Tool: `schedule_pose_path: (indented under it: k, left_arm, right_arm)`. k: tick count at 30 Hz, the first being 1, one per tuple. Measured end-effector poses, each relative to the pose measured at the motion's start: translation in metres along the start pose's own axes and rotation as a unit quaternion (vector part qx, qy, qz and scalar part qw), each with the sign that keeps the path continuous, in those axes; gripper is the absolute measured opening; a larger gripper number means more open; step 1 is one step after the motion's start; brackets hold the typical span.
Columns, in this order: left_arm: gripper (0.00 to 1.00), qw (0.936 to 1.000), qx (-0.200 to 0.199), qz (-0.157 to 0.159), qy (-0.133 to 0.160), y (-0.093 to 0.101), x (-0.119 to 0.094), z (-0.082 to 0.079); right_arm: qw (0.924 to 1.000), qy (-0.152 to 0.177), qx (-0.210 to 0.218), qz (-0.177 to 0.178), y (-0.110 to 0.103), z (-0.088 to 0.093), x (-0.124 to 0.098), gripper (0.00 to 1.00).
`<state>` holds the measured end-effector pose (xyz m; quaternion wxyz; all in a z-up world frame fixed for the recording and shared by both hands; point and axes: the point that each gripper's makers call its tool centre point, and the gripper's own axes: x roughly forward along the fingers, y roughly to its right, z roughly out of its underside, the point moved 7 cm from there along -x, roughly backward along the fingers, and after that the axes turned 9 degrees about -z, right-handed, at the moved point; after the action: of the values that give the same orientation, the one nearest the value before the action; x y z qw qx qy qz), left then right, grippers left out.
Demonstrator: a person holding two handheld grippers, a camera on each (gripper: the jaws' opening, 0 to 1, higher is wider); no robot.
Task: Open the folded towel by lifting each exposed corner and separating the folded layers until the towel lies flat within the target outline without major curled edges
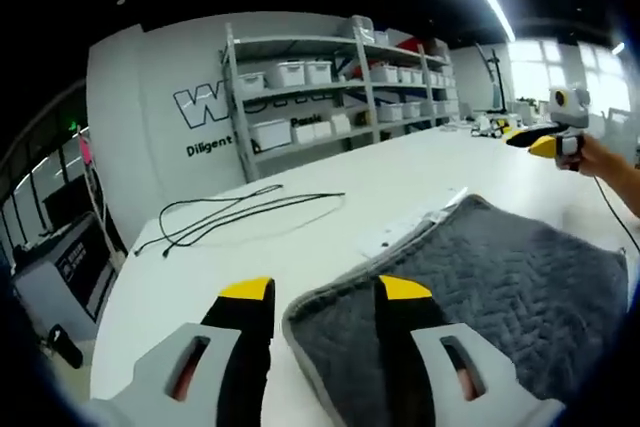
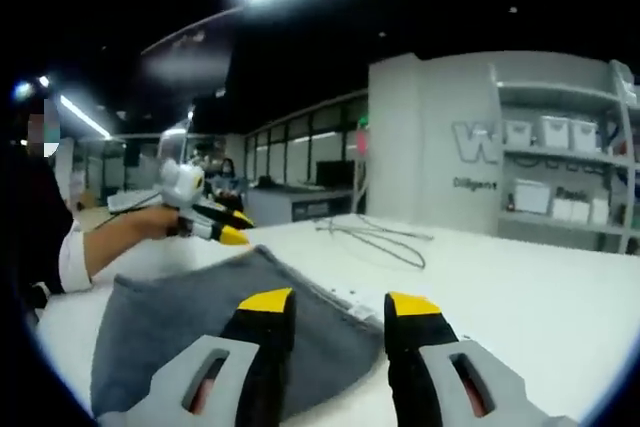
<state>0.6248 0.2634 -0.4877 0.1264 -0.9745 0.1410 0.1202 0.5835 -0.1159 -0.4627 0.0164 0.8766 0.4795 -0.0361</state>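
Observation:
A grey quilted towel (image 1: 500,287) lies on the white table (image 1: 180,287), with a rounded corner near my left gripper (image 1: 325,292). That gripper is open: its left jaw is over bare table, its right jaw over the towel, and the towel's edge runs between them. In the right gripper view the towel (image 2: 180,317) spreads to the left. My right gripper (image 2: 338,302) is open above the towel's near edge, holding nothing. A hand holds the right gripper (image 1: 540,142) beyond the towel's far side. The left gripper (image 2: 235,232) hovers over the towel's far corner.
A thin white strip (image 1: 410,227) lies on the table along the towel's edge, also seen as the white strip (image 2: 345,297). A black cable (image 1: 240,212) loops across the table. Shelves with white boxes (image 1: 340,87) stand behind. A person's forearm (image 2: 110,237) reaches in.

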Motion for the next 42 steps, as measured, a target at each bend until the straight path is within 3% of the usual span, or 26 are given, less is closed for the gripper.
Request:
schedule_pose_path:
  k: [5, 10, 14, 20, 27, 29, 33, 42]
  left_arm:
    - [0.46, 0.9999, -0.002, 0.016, -0.002, 0.003, -0.004, -0.002]
    - [0.50, 0.9995, -0.013, 0.031, -0.001, 0.000, -0.005, -0.004]
    - [0.52, 0.9994, -0.017, 0.029, -0.011, -0.006, -0.001, -0.002]
    - [0.55, 0.9988, -0.019, 0.037, -0.023, -0.011, 0.004, 0.003]
    - [0.61, 0.9982, -0.012, 0.046, -0.037, -0.012, 0.011, 0.009]
    - [0.61, 0.9979, -0.007, 0.051, -0.040, -0.011, 0.012, 0.011]
    - [0.60, 0.9971, -0.009, 0.062, -0.044, -0.010, 0.017, 0.017]
    - [0.56, 0.9951, 0.014, 0.069, -0.069, -0.011, 0.031, 0.026]
  right_arm:
    - [0.9999, -0.005, -0.013, 0.002, -0.011, 0.000, -0.012, 0.40]
    - [0.9992, -0.027, -0.028, -0.007, -0.036, 0.007, -0.026, 0.48]
    - [0.9947, -0.069, -0.076, -0.012, -0.052, 0.012, -0.035, 0.56]
    - [0.9898, -0.088, -0.109, -0.026, -0.078, 0.012, -0.044, 0.60]
    - [0.9916, -0.078, -0.097, -0.036, -0.102, 0.016, -0.054, 0.62]
    - [0.9900, -0.089, -0.101, -0.043, -0.112, 0.022, -0.059, 0.63]
    - [0.9765, -0.142, -0.152, -0.057, -0.122, 0.035, -0.068, 0.62]
    - [0.9761, -0.145, -0.143, -0.075, -0.142, 0.038, -0.078, 0.62]
